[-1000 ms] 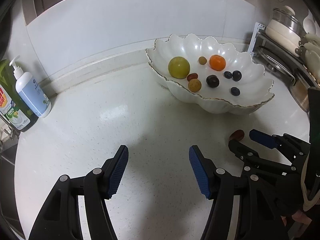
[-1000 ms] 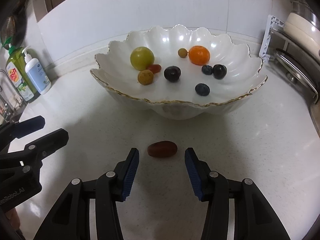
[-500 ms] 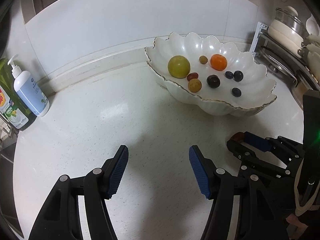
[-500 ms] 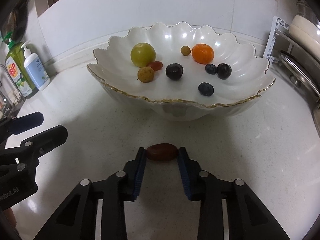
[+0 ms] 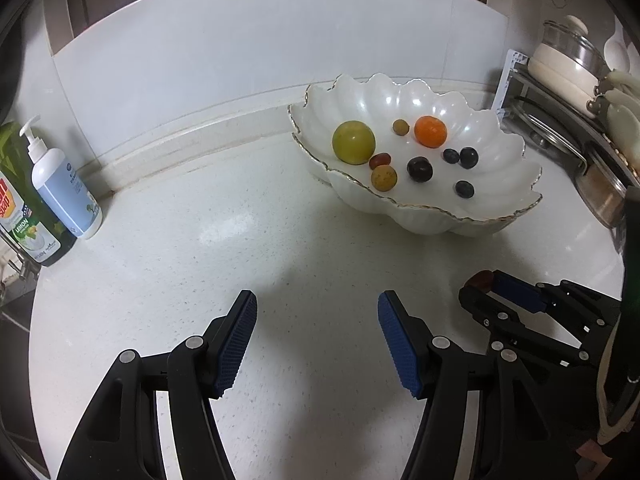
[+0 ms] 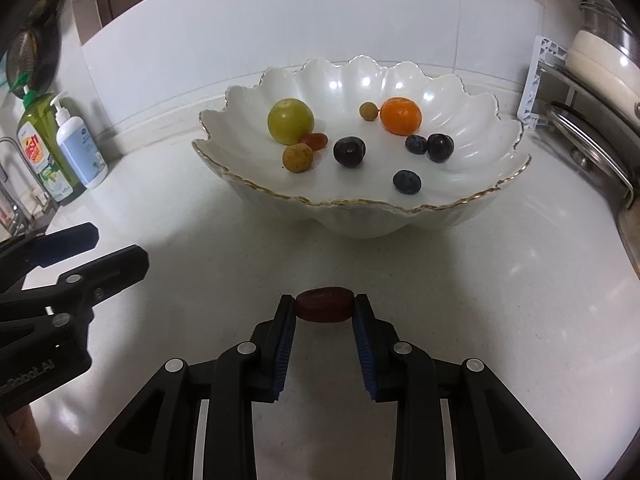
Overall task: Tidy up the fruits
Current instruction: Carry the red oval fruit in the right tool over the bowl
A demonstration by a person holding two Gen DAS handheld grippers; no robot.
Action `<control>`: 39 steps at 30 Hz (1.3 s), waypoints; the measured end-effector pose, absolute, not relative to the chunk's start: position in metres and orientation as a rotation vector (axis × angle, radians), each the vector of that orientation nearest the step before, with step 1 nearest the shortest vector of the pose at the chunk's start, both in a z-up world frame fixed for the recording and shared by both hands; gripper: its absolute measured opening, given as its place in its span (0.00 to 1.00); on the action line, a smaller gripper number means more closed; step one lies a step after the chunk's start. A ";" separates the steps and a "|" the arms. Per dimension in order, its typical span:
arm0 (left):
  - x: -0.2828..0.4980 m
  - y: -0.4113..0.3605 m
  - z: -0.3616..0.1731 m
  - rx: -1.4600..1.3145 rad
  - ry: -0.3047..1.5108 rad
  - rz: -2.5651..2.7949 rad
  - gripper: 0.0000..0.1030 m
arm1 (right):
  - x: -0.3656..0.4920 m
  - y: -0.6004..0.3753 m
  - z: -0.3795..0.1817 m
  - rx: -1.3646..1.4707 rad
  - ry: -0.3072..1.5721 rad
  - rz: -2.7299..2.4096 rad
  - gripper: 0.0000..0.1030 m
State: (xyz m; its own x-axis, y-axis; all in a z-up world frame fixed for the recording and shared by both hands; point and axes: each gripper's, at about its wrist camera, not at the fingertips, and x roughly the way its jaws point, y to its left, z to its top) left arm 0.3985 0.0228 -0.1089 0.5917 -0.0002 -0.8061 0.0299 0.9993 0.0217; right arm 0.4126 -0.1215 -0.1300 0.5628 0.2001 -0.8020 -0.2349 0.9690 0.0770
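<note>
Beyond the right tongs [image 6: 324,310] stands a scalloped white bowl [image 6: 460,208] on the white desk [image 6: 500,300], holding a green fruit [image 6: 290,121], an orange [image 6: 401,116] and small dark berries; nothing lies between tongs and bowl. Two soap bottles [image 5: 64,184] stand far left of the left tongs [image 5: 316,332]. The right tongs are clenched on a reddish-brown date [image 6: 324,305], gripped by both pads just above the desk. The left tongs gape half open, empty.

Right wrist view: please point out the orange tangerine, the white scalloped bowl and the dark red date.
orange tangerine [image 6: 401,116], right wrist view, centre.
white scalloped bowl [image 6: 400,220], right wrist view, front wall.
dark red date [image 6: 324,310], right wrist view, middle.
</note>
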 end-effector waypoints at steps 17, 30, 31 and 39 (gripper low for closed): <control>0.382 0.021 -0.086 0.030 0.895 -0.087 0.60 | 0.376 -0.127 -0.077 -0.019 0.822 0.209 0.30; 0.378 0.017 -0.057 0.036 0.825 -0.144 0.62 | 0.370 -0.136 -0.038 -0.003 0.717 0.168 0.30; 0.379 0.017 -0.054 0.038 0.819 -0.145 0.62 | 0.371 -0.136 -0.036 -0.003 0.712 0.166 0.30; 0.397 0.018 -0.041 0.057 0.775 -0.139 0.63 | 0.388 -0.133 -0.027 -0.009 0.686 0.161 0.30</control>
